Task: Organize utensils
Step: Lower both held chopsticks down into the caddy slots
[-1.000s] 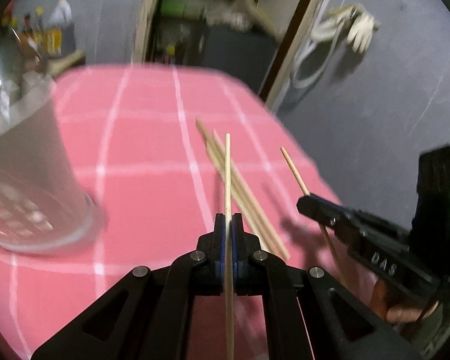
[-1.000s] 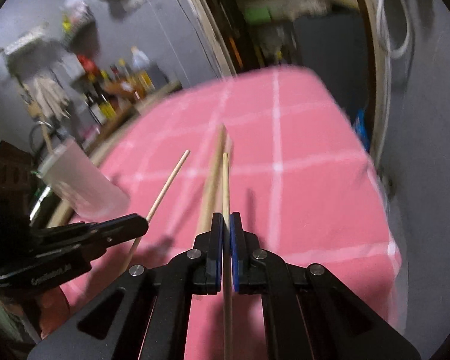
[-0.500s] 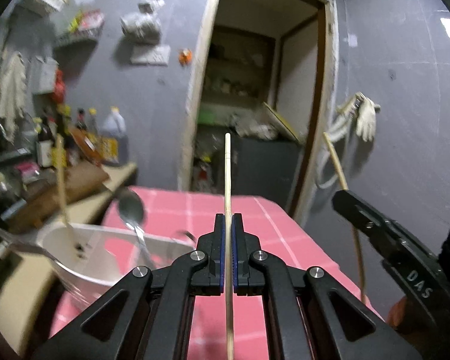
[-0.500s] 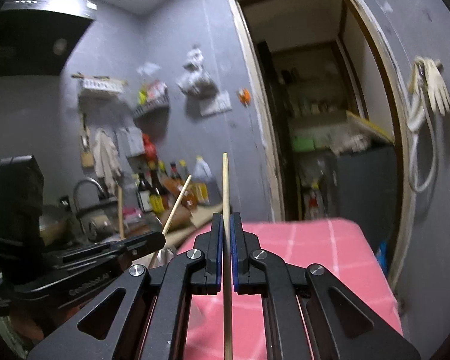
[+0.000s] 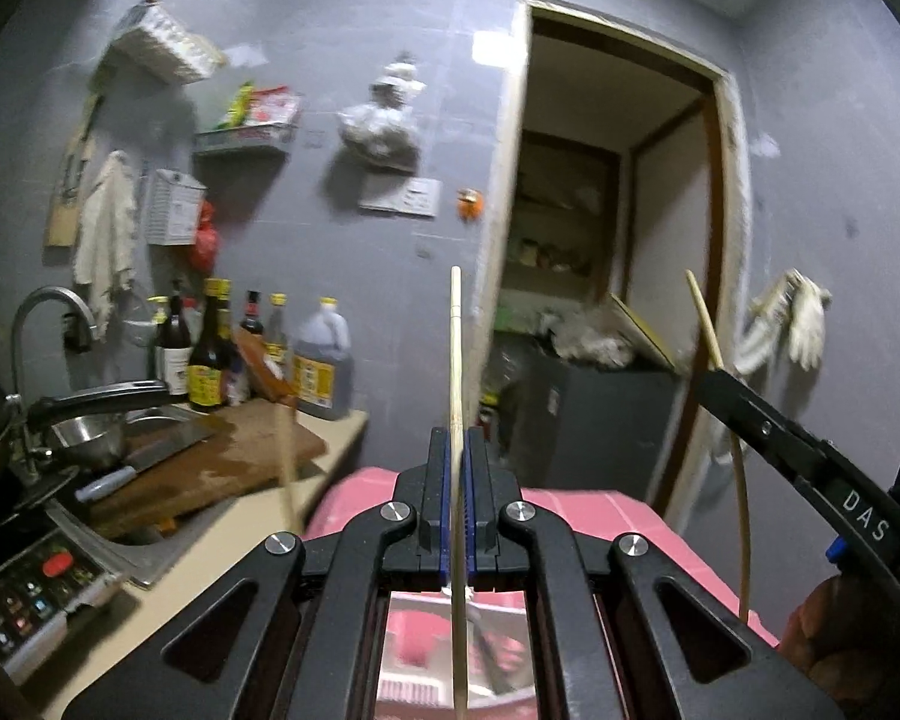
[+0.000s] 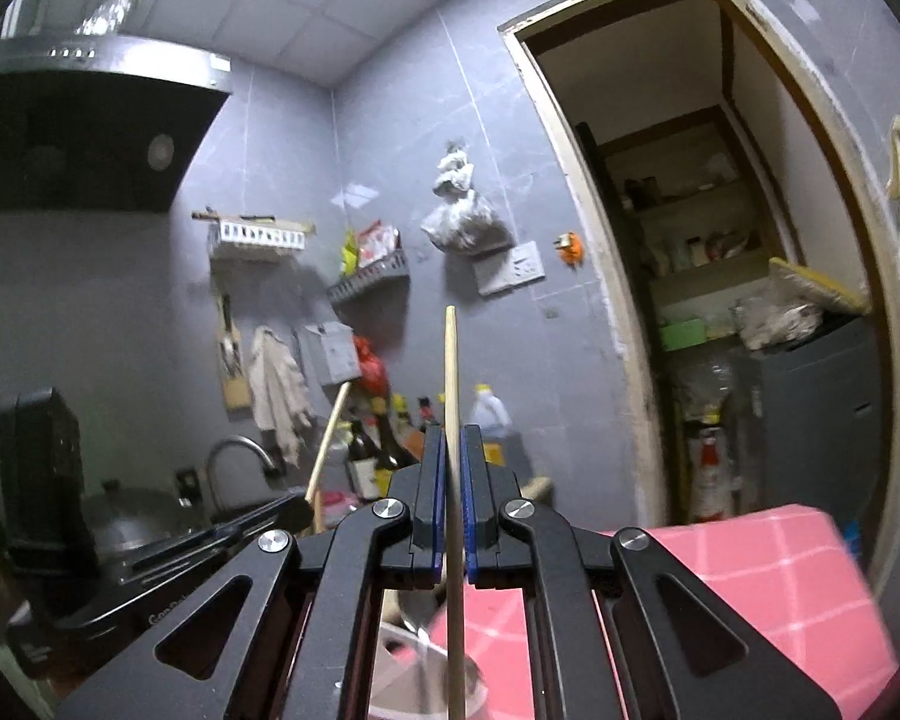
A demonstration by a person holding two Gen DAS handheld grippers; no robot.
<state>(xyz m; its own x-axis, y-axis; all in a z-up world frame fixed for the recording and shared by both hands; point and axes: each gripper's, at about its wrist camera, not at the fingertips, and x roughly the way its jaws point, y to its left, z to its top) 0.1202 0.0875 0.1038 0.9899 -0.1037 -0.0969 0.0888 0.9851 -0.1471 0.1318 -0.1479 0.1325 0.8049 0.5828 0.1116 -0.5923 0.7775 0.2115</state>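
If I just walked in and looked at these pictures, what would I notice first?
Probably the two black grippers, each pinching one wooden chopstick that sticks straight up the middle: the left gripper holds its chopstick, the right gripper holds the other chopstick. Below them sits a bright pink checked tablecloth, and dark sauce bottles crowd the counter on the left.
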